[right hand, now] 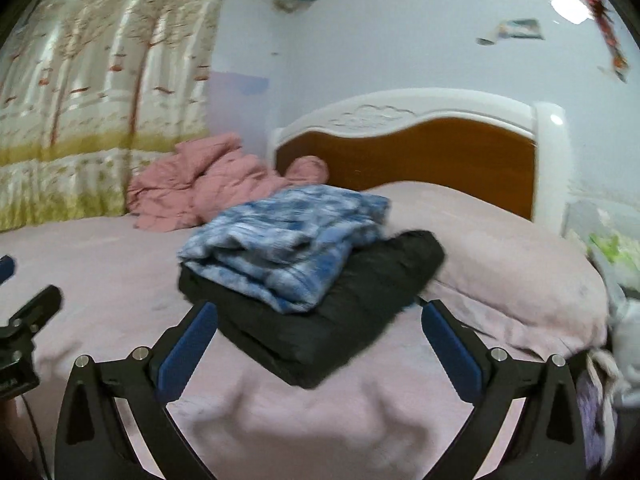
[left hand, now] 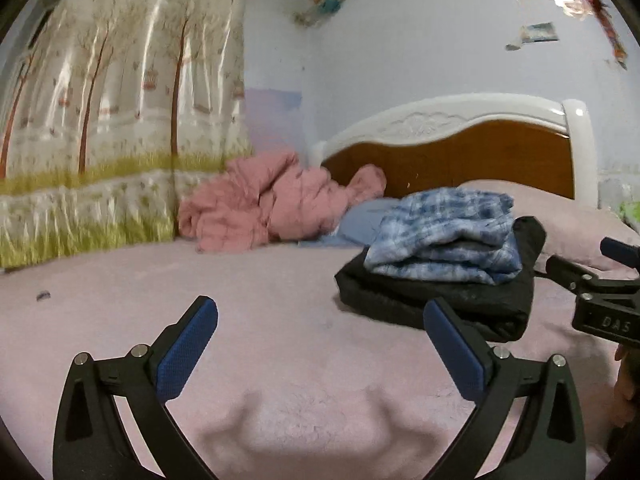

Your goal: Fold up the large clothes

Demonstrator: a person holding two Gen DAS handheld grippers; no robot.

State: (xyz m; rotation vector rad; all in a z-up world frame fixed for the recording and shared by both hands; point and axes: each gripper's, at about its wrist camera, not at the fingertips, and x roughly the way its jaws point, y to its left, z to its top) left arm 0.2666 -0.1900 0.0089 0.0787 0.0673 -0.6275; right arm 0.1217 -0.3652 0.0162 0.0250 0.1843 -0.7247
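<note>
Folded blue-and-white plaid garment [right hand: 288, 236] stacked on top of folded black garment [right hand: 332, 328], both lying flat on pink bedsheet [right hand: 100, 264], near the pillow end.

left gripper [left hand: 320, 312]: jaws spread wide, empty | right gripper [right hand: 319, 314]: jaws spread wide, empty

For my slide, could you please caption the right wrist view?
Open right gripper faces a folded blue plaid garment stacked on a folded black one.
</note>
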